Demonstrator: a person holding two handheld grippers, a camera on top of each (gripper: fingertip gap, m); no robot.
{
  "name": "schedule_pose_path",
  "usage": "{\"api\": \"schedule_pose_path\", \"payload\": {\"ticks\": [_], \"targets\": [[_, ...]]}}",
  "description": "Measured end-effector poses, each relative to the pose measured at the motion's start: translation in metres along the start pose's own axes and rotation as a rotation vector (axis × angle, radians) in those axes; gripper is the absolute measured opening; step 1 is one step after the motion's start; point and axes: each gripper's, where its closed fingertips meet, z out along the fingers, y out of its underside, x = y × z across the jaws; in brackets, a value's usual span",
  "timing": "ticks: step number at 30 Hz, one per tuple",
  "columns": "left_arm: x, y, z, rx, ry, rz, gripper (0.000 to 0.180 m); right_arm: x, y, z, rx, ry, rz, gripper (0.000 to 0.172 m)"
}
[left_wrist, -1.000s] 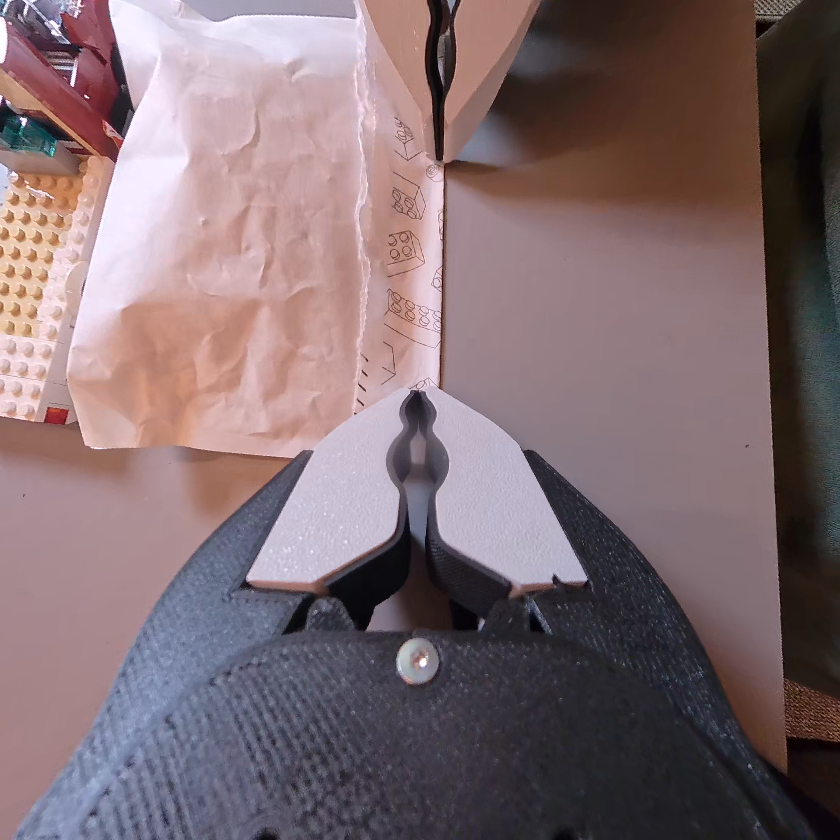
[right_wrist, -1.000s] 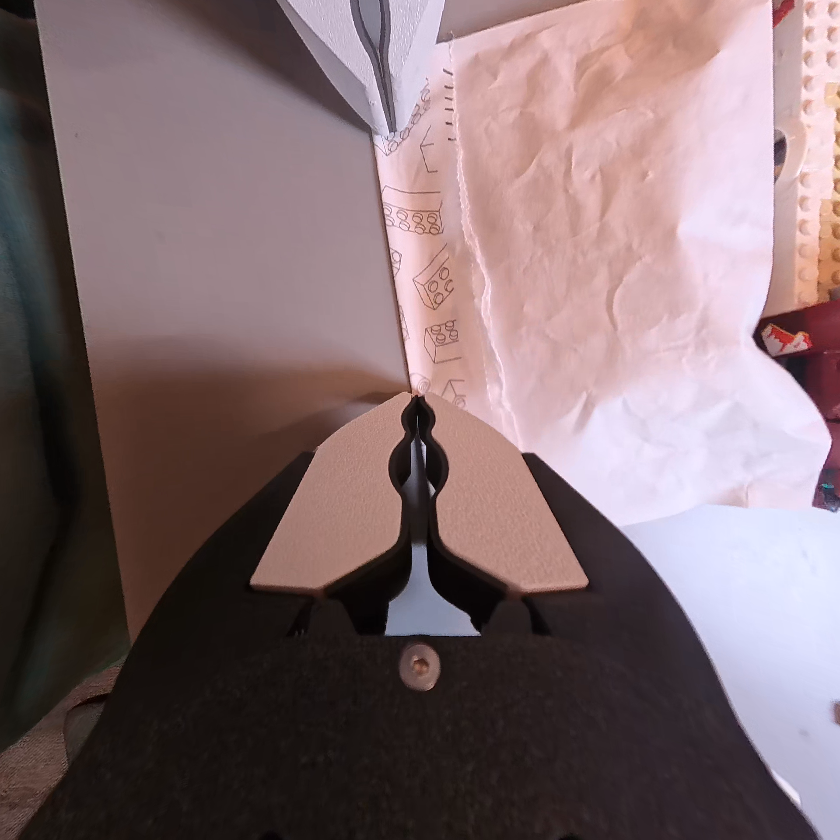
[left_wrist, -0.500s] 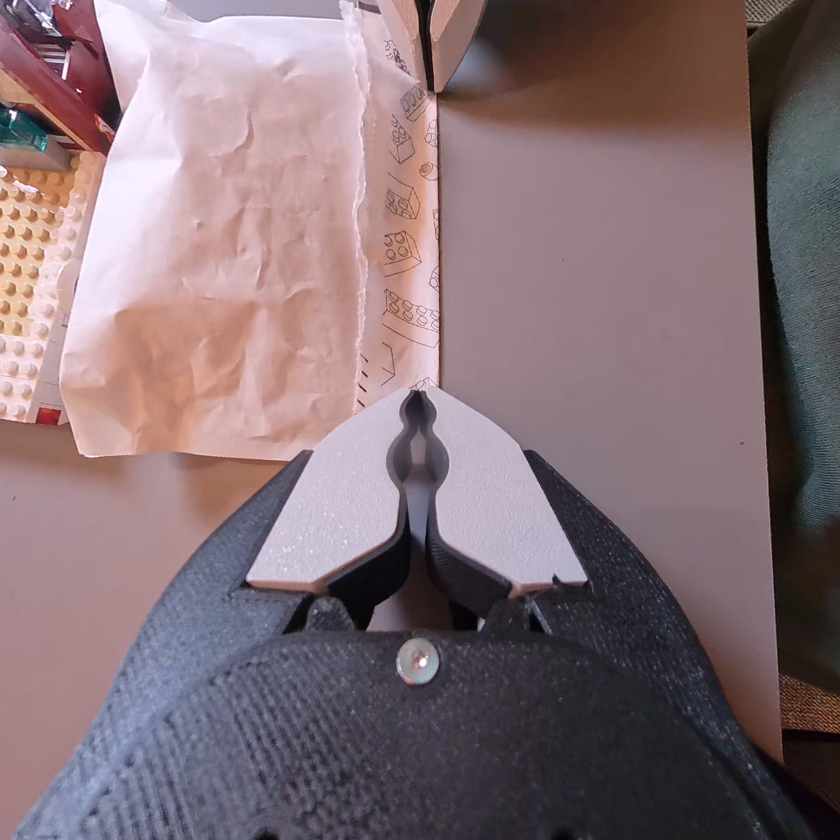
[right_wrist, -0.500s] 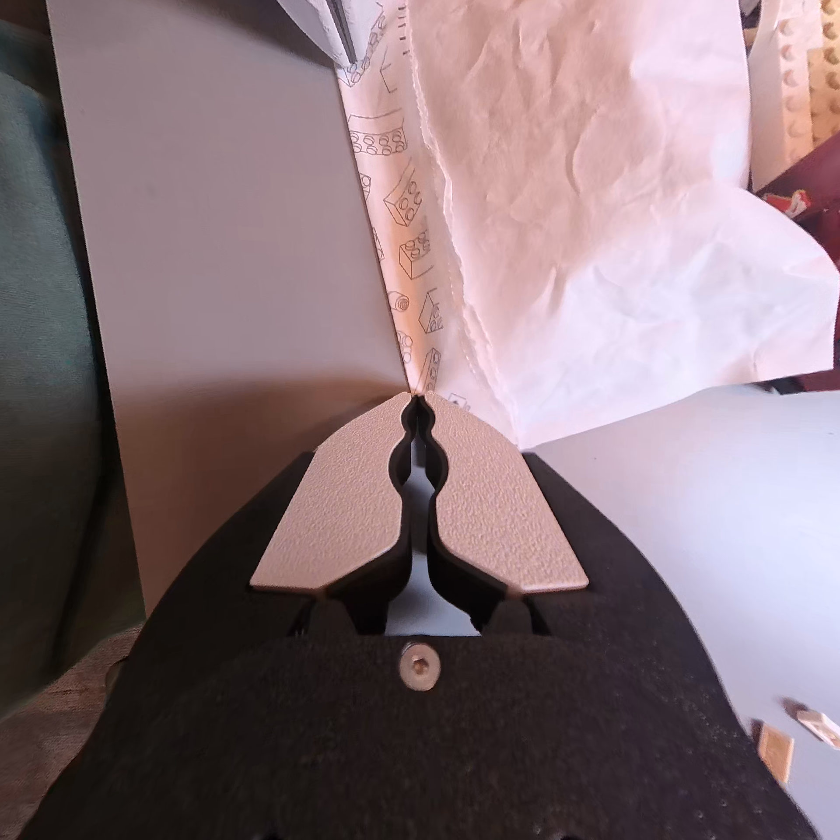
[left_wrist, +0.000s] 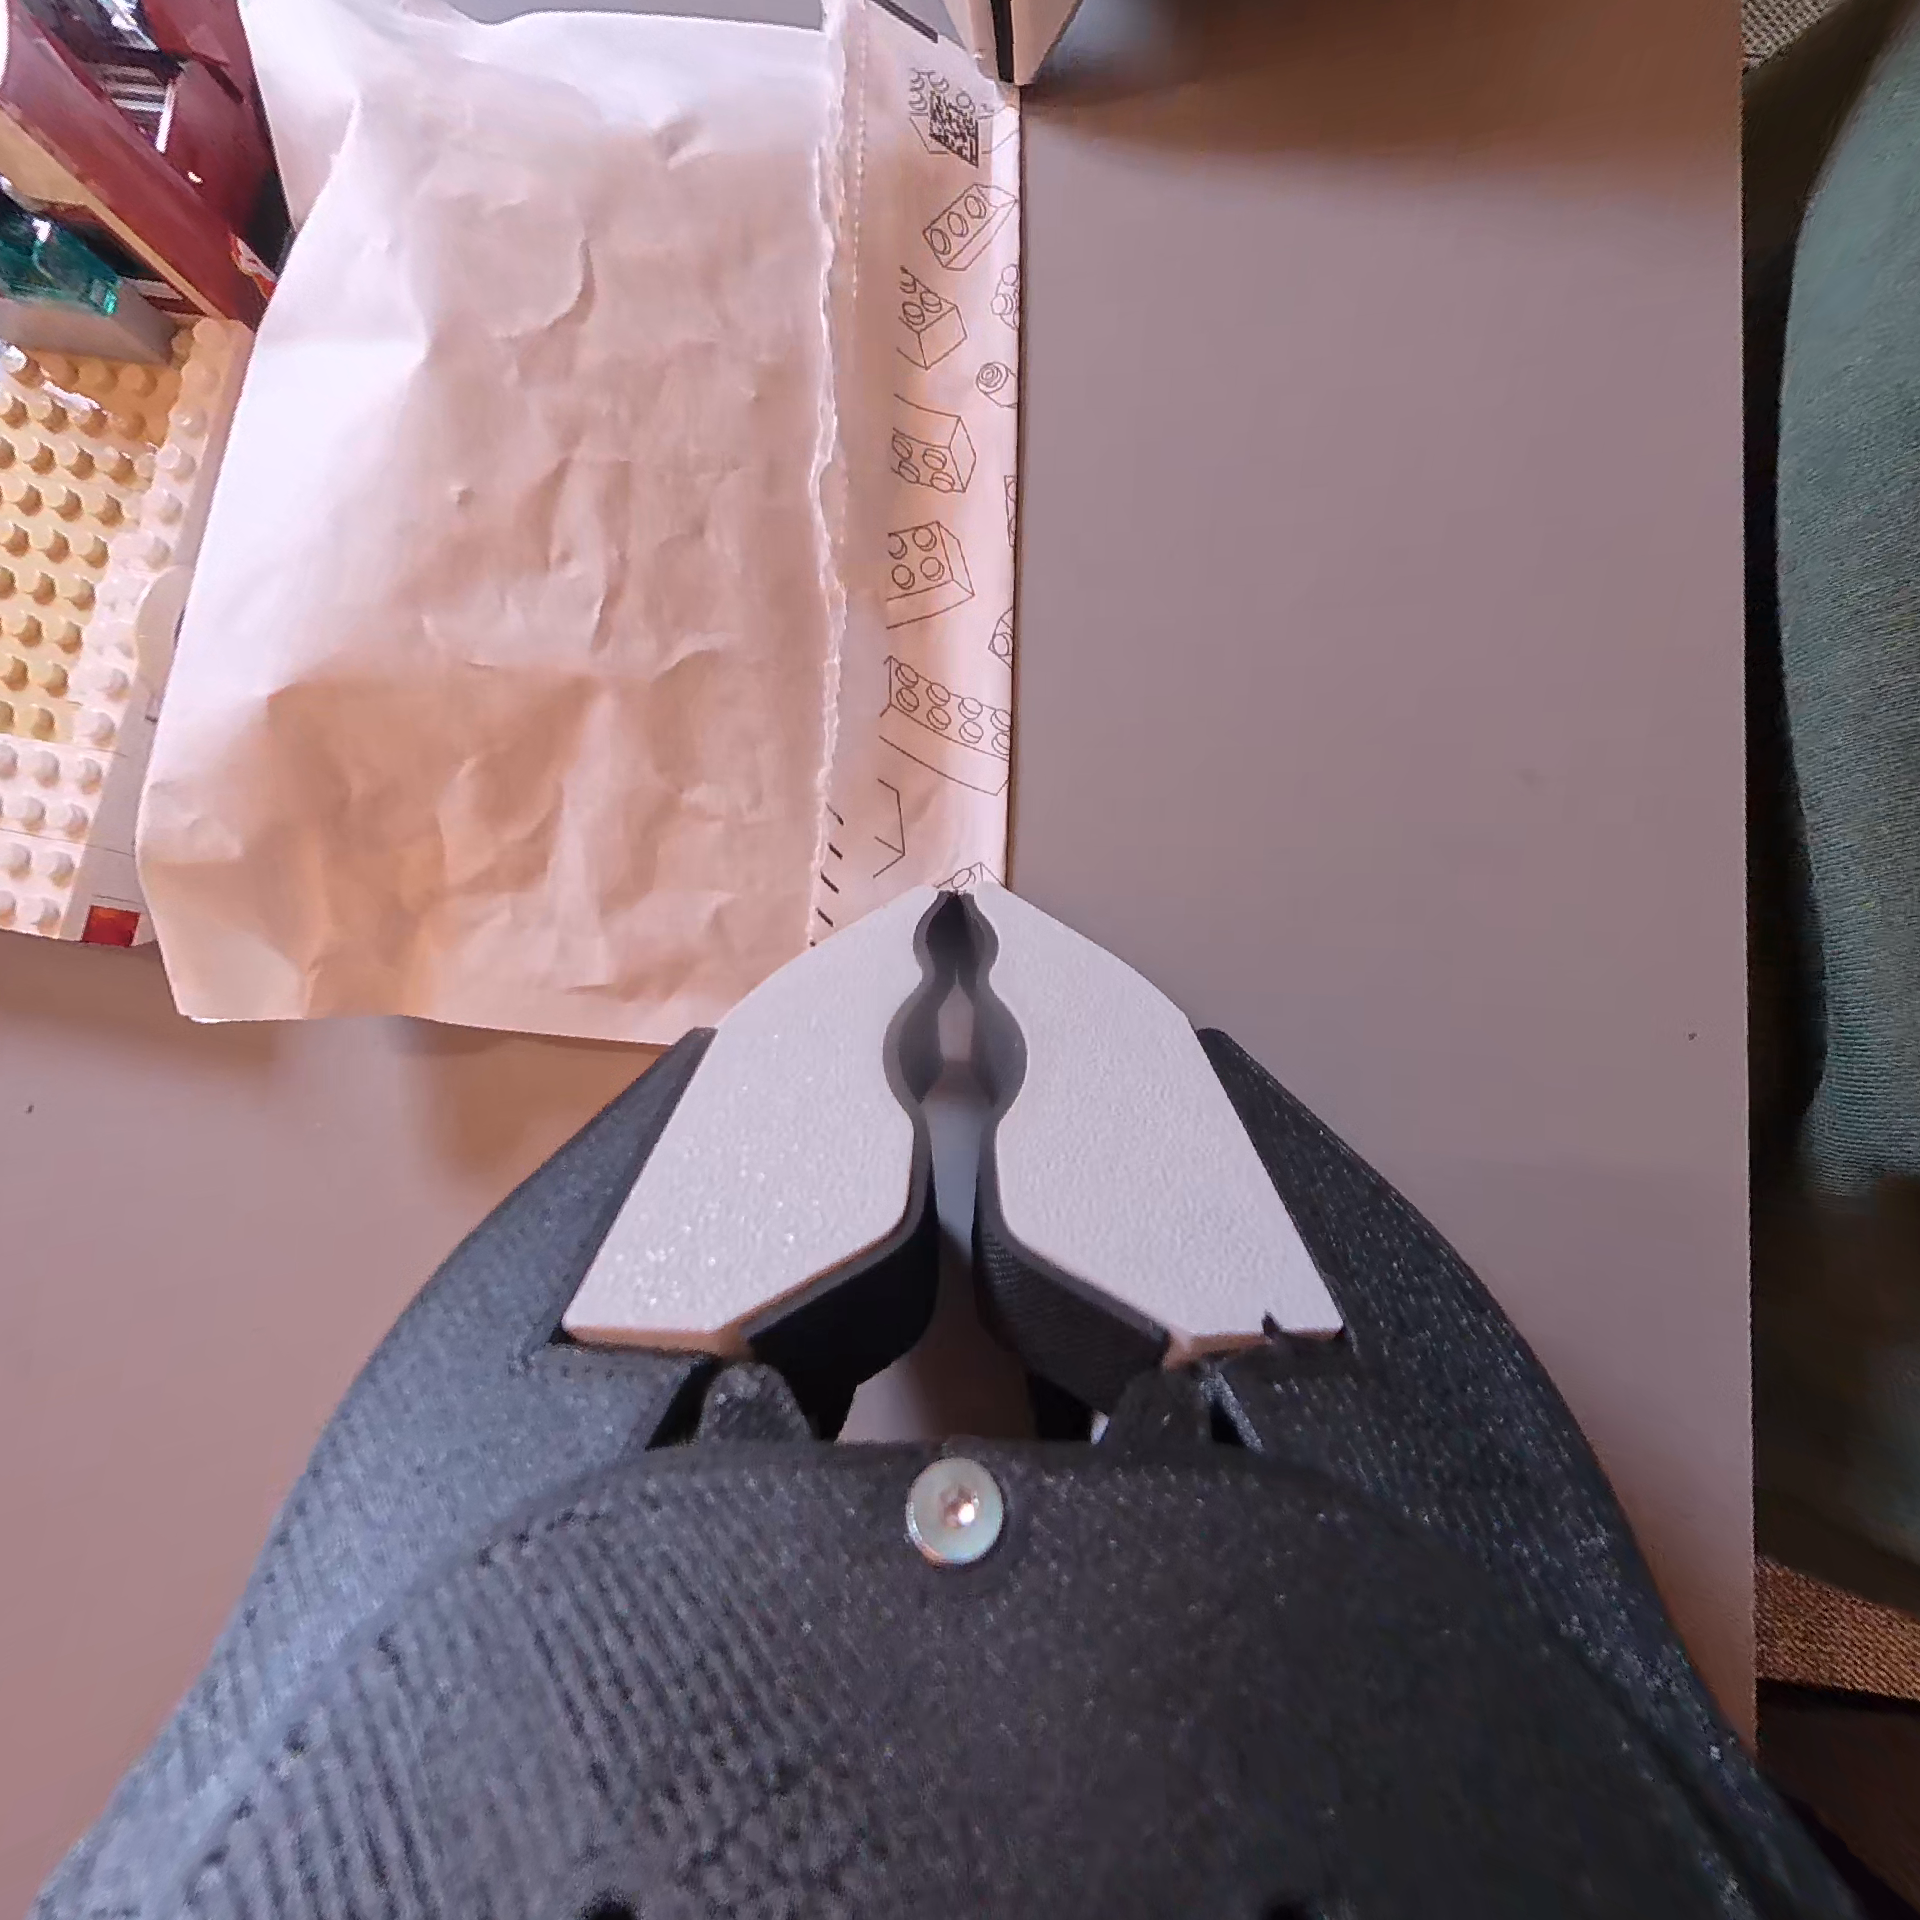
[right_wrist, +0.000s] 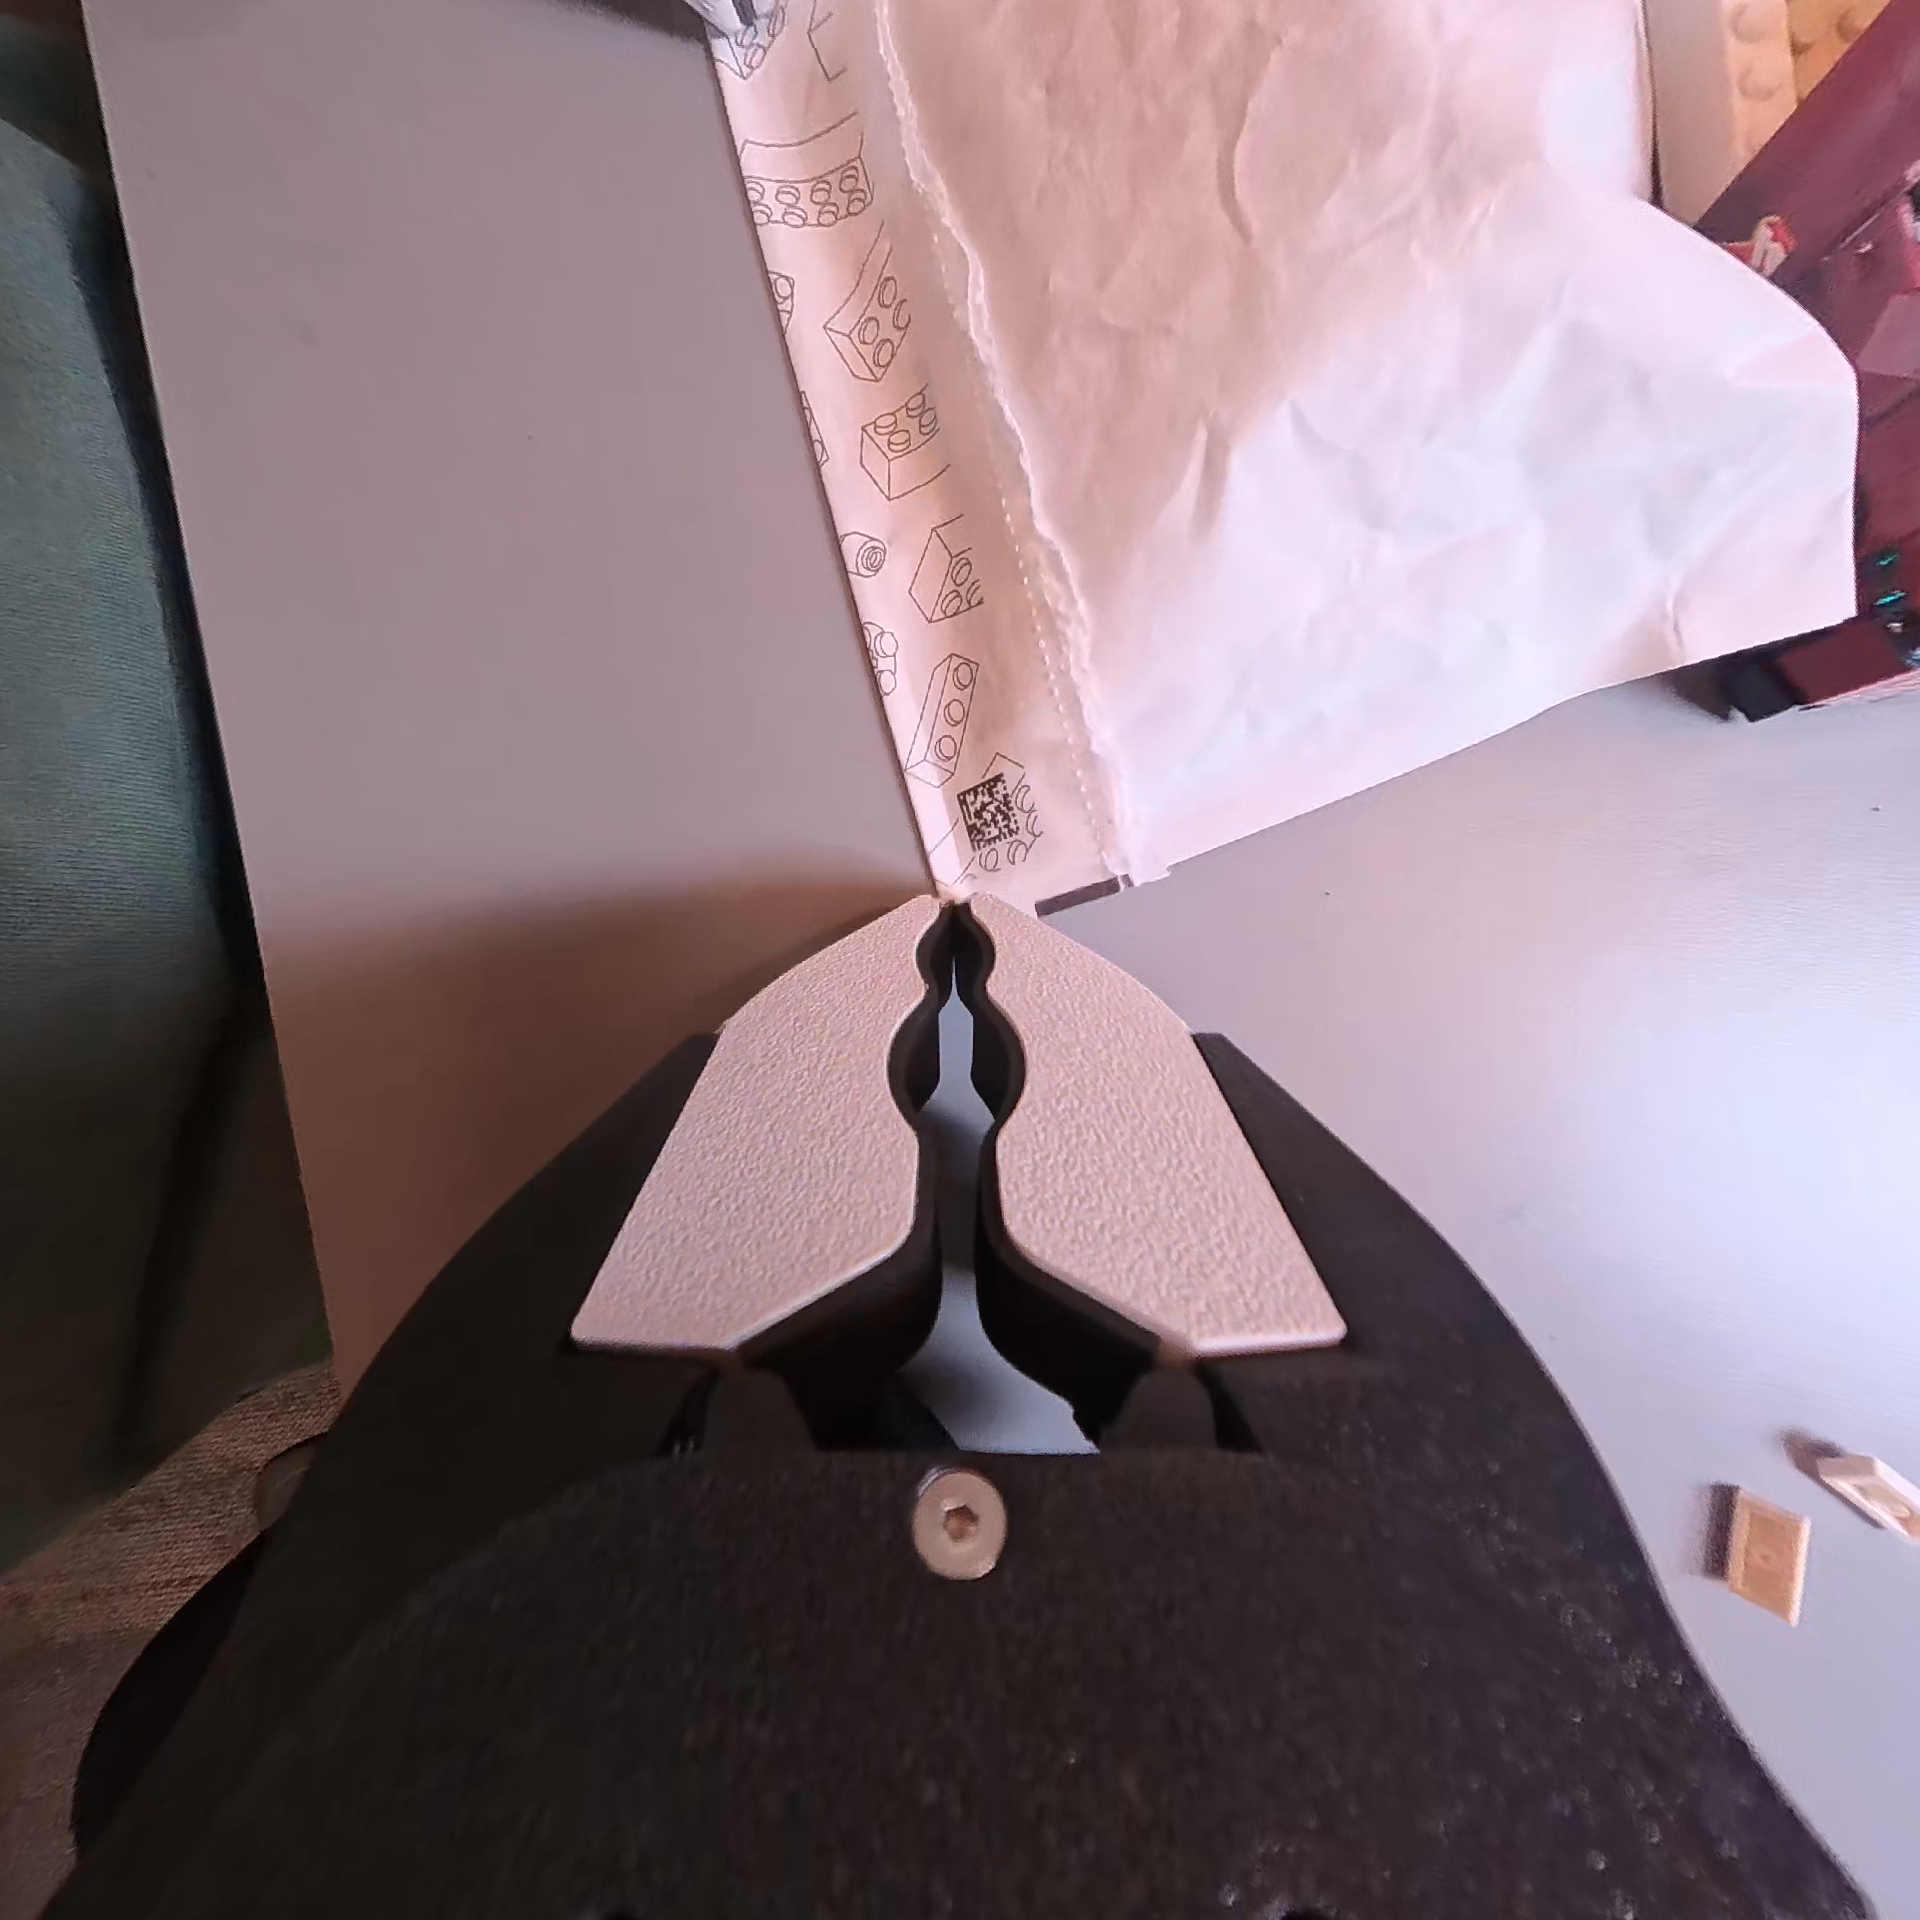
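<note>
Paper bag (left_wrist: 540, 540) lies crumpled on the grey table (left_wrist: 1403, 727), and you hold its printed strip (left_wrist: 940, 582) at both ends: your left gripper (left_wrist: 958, 896) and right gripper (right_wrist: 954, 906) each have their jaws closed on a corner of it. Compared with a second ago, your grippers are farther apart, and more of the strip shows between them. The strip carries line drawings of studded bricks and a small square code (right_wrist: 987, 812); beige studded plates (left_wrist: 62, 582) sit beside the bag.
</note>
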Motion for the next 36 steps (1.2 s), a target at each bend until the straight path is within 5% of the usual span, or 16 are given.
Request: {"api": "schedule_pose_path", "payload": {"ticks": [9,13,17,20,22,23,27,31,36], "targets": [[0.0,-0.001,0.0,0.0,-0.045,0.035,0.0,0.003,0.0,-0.003,0.032,0.119,-0.028,0.0],[0.0,-0.004,-0.002,0.034,-0.065,0.085,0.0,-0.004,-0.033,-0.029,0.252,0.24,-0.157,0.026],[0.004,-0.017,-0.015,0.11,-0.085,0.092,0.0,-0.003,-0.024,-0.024,0.157,0.37,-0.278,0.052],[0.006,-0.035,-0.036,0.261,-0.127,0.078,0.0,0.006,-0.024,-0.025,0.15,0.502,-0.416,0.052],[0.004,-0.031,-0.038,0.228,-0.138,-0.007,0.106,0.01,-0.022,-0.023,0.128,0.539,-0.489,0.053],[0.004,-0.025,-0.038,0.192,-0.148,-0.018,0.114,0.011,-0.02,-0.018,0.112,0.527,-0.489,0.056],[0.005,-0.017,-0.039,0.177,-0.238,0.062,0.091,0.016,-0.021,-0.009,0.13,0.452,-0.405,0.057],[0.004,-0.024,-0.041,0.19,-0.351,0.199,0.077,0.014,-0.021,-0.001,0.152,0.26,-0.215,0.02],[0.012,-0.035,-0.034,0.16,-0.441,0.407,0.057,0.001,-0.037,-0.005,0.244,-0.027,0.151,0.008]]}}
